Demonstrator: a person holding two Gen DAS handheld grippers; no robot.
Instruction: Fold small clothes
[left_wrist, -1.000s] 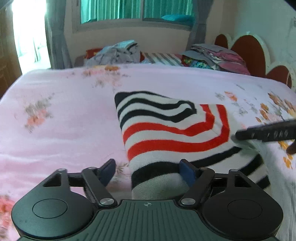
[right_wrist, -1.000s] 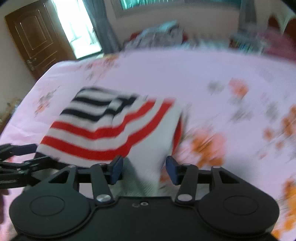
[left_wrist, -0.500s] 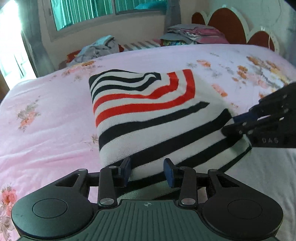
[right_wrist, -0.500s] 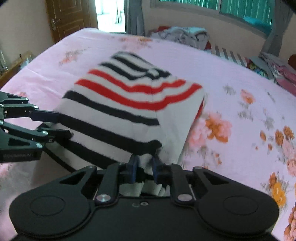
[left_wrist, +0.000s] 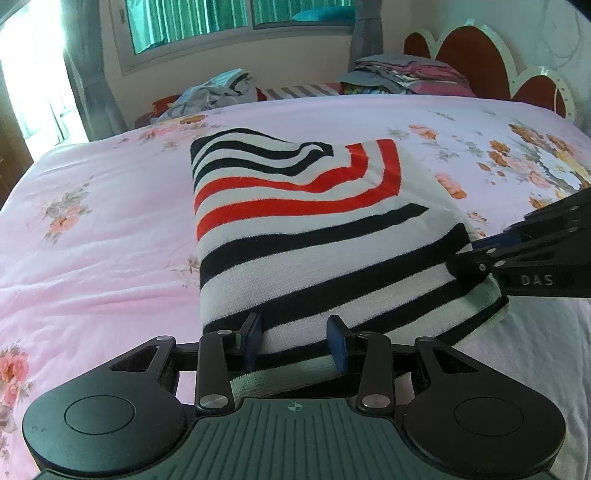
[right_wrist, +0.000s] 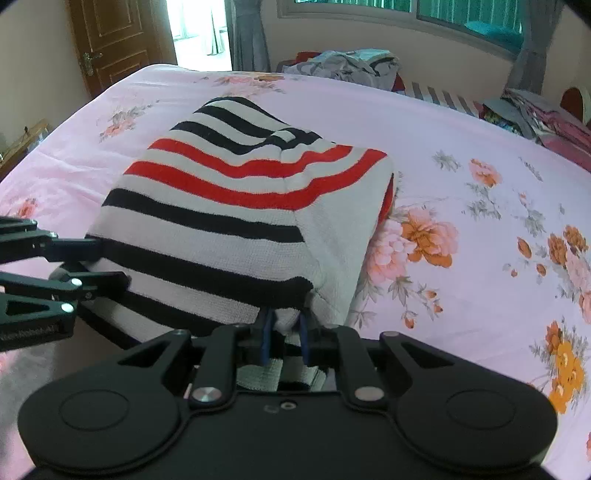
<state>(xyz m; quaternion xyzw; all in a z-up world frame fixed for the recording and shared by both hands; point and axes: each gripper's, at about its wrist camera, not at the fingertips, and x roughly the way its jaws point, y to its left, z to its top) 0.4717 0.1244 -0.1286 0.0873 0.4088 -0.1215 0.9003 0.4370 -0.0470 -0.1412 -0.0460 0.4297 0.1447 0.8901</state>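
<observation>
A striped knit garment (left_wrist: 306, 236), white with black and red stripes, lies partly folded on the pink floral bed; it also shows in the right wrist view (right_wrist: 236, 221). My left gripper (left_wrist: 295, 343) is shut on its near hem at the left corner, with the cloth bunched between the blue pads. My right gripper (right_wrist: 283, 334) is shut on the hem at the other corner. Each gripper shows in the other's view: the right at the right edge (left_wrist: 491, 258), the left at the left edge (right_wrist: 88, 266).
The pink floral bedspread (left_wrist: 92, 229) spreads all around the garment. A heap of grey clothes (left_wrist: 218, 90) and a stack of folded clothes (left_wrist: 406, 75) lie at the far side near the headboard (left_wrist: 472, 55). A wooden door (right_wrist: 110, 40) stands far left.
Both grippers came down onto the near hem and closed on it. The left jaws were wide apart a second ago. The garment's near edge is now lifted slightly.
</observation>
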